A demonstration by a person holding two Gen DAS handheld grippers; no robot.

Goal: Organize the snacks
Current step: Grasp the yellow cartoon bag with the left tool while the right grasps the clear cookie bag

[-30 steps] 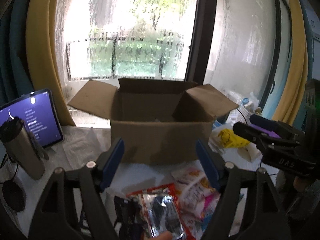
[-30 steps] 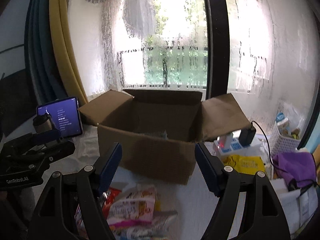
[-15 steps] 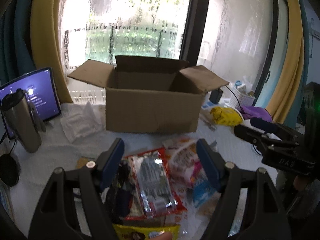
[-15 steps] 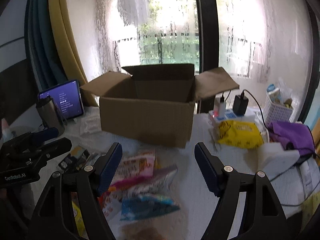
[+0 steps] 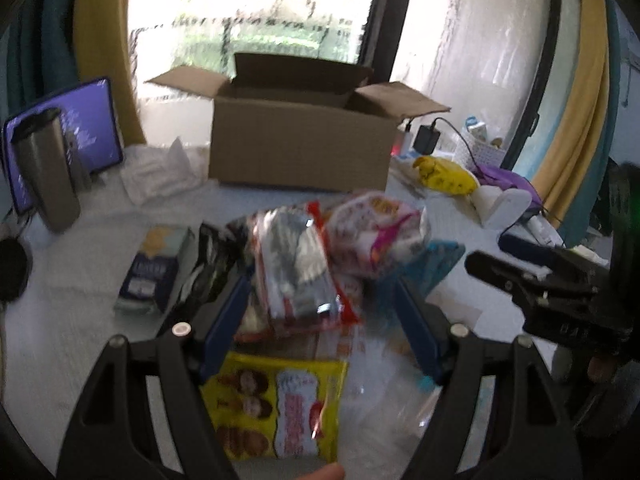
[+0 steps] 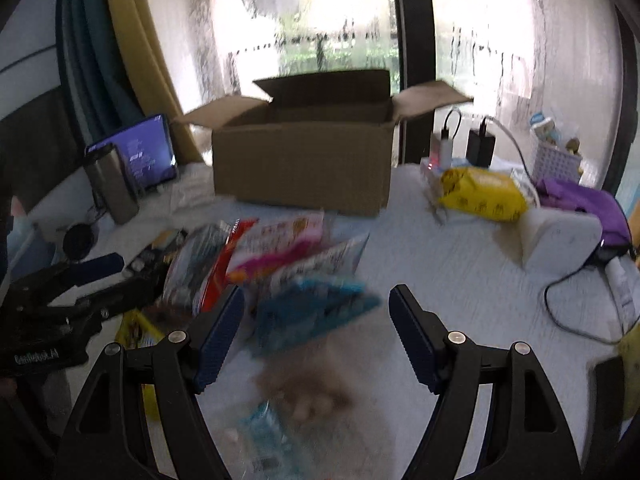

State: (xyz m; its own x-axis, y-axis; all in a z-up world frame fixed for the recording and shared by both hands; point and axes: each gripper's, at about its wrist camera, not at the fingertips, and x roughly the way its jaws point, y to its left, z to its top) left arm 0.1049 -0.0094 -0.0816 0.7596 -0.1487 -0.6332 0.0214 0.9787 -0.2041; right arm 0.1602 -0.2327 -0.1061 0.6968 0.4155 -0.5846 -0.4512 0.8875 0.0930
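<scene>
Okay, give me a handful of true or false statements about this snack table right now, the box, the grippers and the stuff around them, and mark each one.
1. The cardboard box stands with its flaps open. True.
2. The left gripper is shut on the yellow cookie packet. False: its jaws stand open above the pile and grip nothing.
3. A metal tumbler stands in front of a lit tablet. True.
4. The blue snack packet already lies inside the box. False: it lies on the table among the loose snacks, in front of the box.
5. The right gripper is open and empty. True.
6. The yellow bag sits to the left of the box. False: it lies to the right, near the chargers.
</scene>
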